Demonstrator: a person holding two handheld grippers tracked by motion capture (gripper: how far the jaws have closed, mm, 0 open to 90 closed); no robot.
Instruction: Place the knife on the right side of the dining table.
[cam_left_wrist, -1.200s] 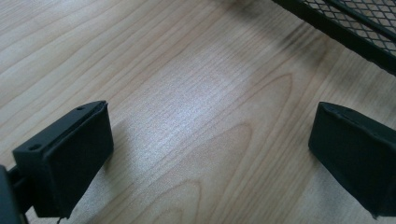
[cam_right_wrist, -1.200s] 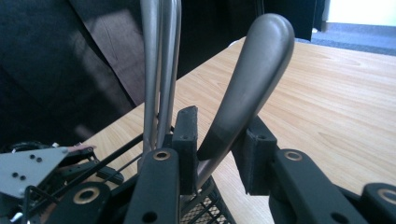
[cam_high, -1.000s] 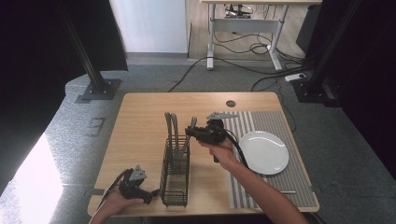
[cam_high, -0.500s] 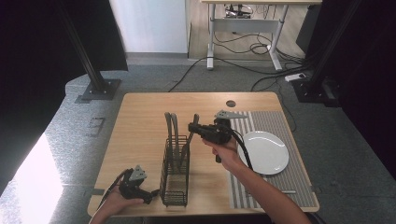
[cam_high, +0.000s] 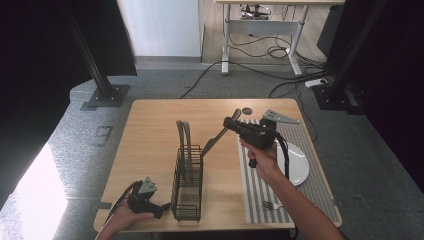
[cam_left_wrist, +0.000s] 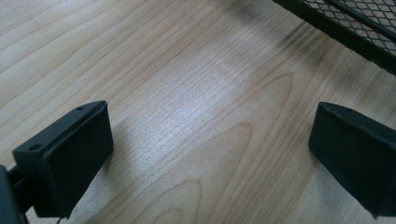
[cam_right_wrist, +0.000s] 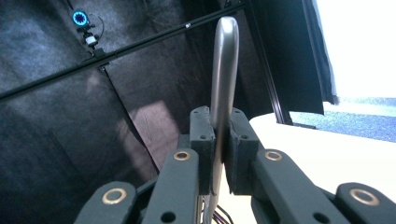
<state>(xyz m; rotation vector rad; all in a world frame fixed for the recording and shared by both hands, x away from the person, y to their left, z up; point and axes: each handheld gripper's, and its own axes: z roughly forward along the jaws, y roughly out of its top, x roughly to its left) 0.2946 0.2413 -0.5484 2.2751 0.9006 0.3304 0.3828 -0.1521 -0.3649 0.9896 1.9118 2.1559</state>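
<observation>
My right gripper (cam_high: 231, 123) is shut on a metal knife (cam_high: 216, 138), held in the air above the table's middle. The knife slants down and left, its blade end just above the top of a black wire caddy (cam_high: 187, 192). In the right gripper view the knife's handle (cam_right_wrist: 224, 70) rises straight up between the jaws of my right gripper (cam_right_wrist: 219, 140). Two metal utensils (cam_high: 183, 142) stand upright in the caddy. My left gripper (cam_high: 161, 208) rests open on the wood at the caddy's near left corner. In the left gripper view, bare table lies between the jaws of my left gripper (cam_left_wrist: 210, 154).
A white plate (cam_high: 301, 167) lies on a grey striped mat (cam_high: 260, 195) on the table's right half. A small metal piece (cam_high: 270, 205) lies near the mat's front edge. The caddy's mesh wall (cam_left_wrist: 359, 23) runs across the left gripper view's top right corner. A round hole (cam_high: 247, 111) marks the tabletop's back.
My right gripper has moved right and away from the person, carrying the knife and tilting it more steeply. The left gripper has stayed where it was.
</observation>
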